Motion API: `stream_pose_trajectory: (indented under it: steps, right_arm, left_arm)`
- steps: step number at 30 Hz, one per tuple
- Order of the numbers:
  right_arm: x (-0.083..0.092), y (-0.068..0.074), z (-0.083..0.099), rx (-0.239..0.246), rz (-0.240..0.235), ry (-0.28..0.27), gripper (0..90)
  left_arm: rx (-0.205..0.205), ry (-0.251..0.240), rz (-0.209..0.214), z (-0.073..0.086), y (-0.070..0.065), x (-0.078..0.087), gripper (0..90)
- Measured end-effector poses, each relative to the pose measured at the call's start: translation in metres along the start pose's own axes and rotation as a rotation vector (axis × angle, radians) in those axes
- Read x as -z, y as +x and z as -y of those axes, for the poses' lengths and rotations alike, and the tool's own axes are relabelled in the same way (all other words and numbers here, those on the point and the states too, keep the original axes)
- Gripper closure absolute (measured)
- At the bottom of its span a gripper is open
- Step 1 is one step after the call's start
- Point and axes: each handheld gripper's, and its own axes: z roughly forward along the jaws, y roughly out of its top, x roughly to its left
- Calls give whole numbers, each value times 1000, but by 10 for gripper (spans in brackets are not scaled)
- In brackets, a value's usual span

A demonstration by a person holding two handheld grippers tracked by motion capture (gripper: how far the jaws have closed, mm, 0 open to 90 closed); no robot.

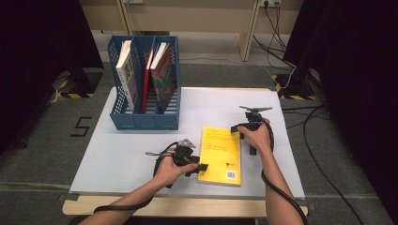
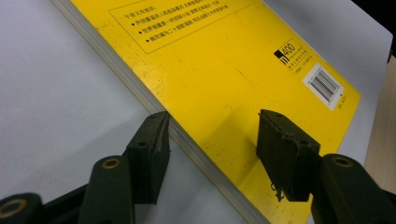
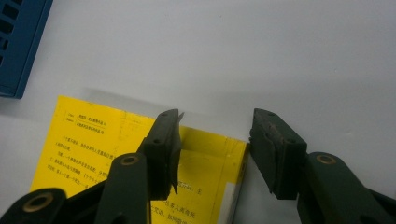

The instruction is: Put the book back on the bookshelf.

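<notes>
A yellow book [image 1: 220,154] lies flat, back cover up, near the table's front edge. My left gripper [image 1: 202,169] sits at its near left side. In the left gripper view its jaws [image 2: 212,121] stand open astride the book's [image 2: 224,70] long page edge, one jaw on the table against that edge, the other over the cover. My right gripper [image 1: 240,131] is at the book's far right corner. Its jaws [image 3: 215,135] are open too, one over the yellow cover [image 3: 93,140], the other past the edge above the bare table.
A blue file holder [image 1: 143,119] with three upright books stands at the table's back left; its corner [image 3: 18,42] appears in the right gripper view. The white table [image 1: 141,154] ends close behind the book's barcode corner. Cables trail from both grippers.
</notes>
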Motion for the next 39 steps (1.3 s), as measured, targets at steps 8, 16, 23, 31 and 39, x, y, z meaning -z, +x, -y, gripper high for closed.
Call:
stream_pose_trajectory:
  steps: [8, 16, 23, 31, 39]
  right_arm:
    - [0, -1, -1, -1, -7, 3, 535]
    - [0, -3, -3, -11, -28, 19, 490]
    - [0, 0, -3, 1, -10, 22, 522]
    - [1, -3, -1, 25, -24, 15, 545]
    - [0, -5, -1, 30, -39, 11, 554]
  left_arm:
    - [-3, 7, -1, -1, 0, 0, 433]
    - [-3, 5, 0, -1, 0, 0, 434]
    - [-2, 5, 4, -1, 1, 0, 434]
    - [-7, 19, 0, -2, 0, 0, 434]
    - [-6, 13, -1, -2, 0, 0, 434]
